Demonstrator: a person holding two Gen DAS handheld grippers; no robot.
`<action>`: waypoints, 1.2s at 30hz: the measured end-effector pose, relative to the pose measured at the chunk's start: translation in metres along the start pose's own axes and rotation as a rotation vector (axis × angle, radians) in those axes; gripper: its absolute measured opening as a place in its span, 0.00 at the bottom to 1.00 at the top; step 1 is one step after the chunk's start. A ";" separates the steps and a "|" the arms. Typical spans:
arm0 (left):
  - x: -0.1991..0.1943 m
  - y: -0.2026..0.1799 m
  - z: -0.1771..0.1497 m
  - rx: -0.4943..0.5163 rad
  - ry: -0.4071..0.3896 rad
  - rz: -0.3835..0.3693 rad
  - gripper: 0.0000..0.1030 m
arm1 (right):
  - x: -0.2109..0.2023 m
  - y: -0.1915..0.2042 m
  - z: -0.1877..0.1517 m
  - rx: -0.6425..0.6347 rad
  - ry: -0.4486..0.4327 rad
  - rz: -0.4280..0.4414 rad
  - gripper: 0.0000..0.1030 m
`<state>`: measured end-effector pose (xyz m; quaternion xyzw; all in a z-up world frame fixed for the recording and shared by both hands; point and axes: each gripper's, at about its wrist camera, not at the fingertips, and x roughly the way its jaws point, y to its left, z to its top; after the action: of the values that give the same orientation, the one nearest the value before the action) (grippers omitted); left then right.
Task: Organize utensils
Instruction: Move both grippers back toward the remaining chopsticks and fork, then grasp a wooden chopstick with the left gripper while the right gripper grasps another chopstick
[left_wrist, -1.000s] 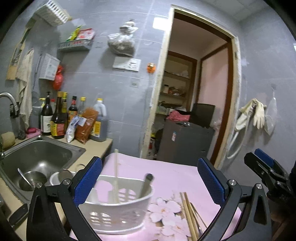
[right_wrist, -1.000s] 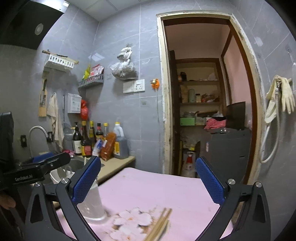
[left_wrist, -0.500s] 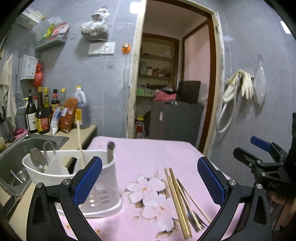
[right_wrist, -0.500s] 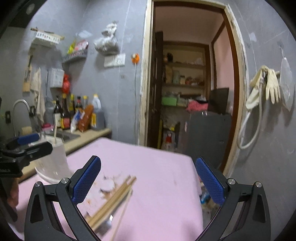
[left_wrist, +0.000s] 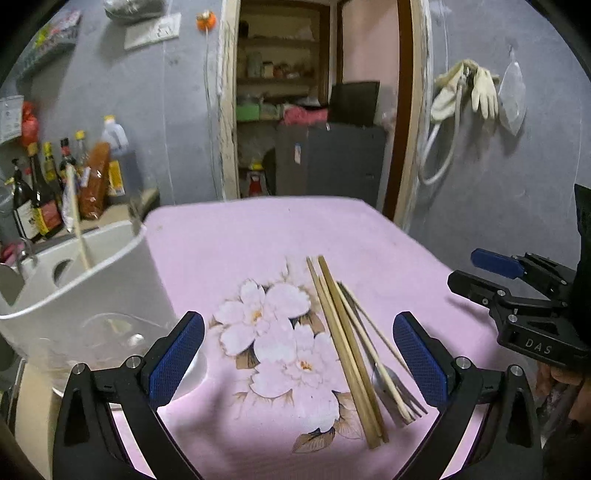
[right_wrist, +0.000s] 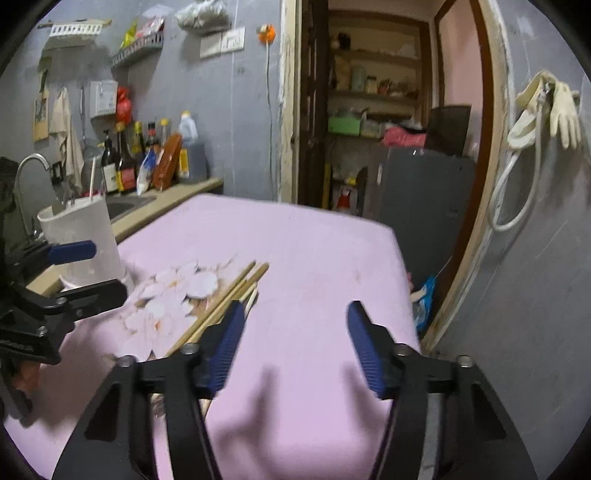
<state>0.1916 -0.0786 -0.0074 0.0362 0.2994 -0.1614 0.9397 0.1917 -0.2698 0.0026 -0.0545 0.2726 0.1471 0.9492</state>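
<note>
While the white utensil holder (left_wrist: 85, 295) already carries a few pieces, chopsticks (left_wrist: 343, 343) and fork (left_wrist: 391, 391) lie loose on the pink desk (left_wrist: 258, 236); left gripper (left_wrist: 299, 354) fingers open, right gripper (right_wrist: 295, 343) fingers just narrowing, empty.

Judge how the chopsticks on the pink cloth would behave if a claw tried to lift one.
The chopsticks look thin, straight and wooden, so probably stiff and light. They lie flat and bunched on the soft cloth, partly over a fork, so pinching just one may drag its neighbours. Their slim shafts could roll or swivel in the grip.
</note>
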 end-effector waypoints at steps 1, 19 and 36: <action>0.005 0.001 0.000 -0.001 0.022 -0.011 0.91 | 0.003 0.001 -0.001 0.001 0.020 0.009 0.46; 0.070 0.024 0.006 -0.119 0.318 -0.209 0.29 | 0.059 0.038 -0.017 -0.091 0.305 0.151 0.20; 0.100 0.010 0.020 -0.095 0.386 -0.178 0.13 | 0.061 -0.001 -0.011 -0.057 0.277 0.000 0.01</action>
<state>0.2823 -0.1005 -0.0490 -0.0045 0.4828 -0.2195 0.8477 0.2362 -0.2578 -0.0395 -0.1013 0.3966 0.1460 0.9006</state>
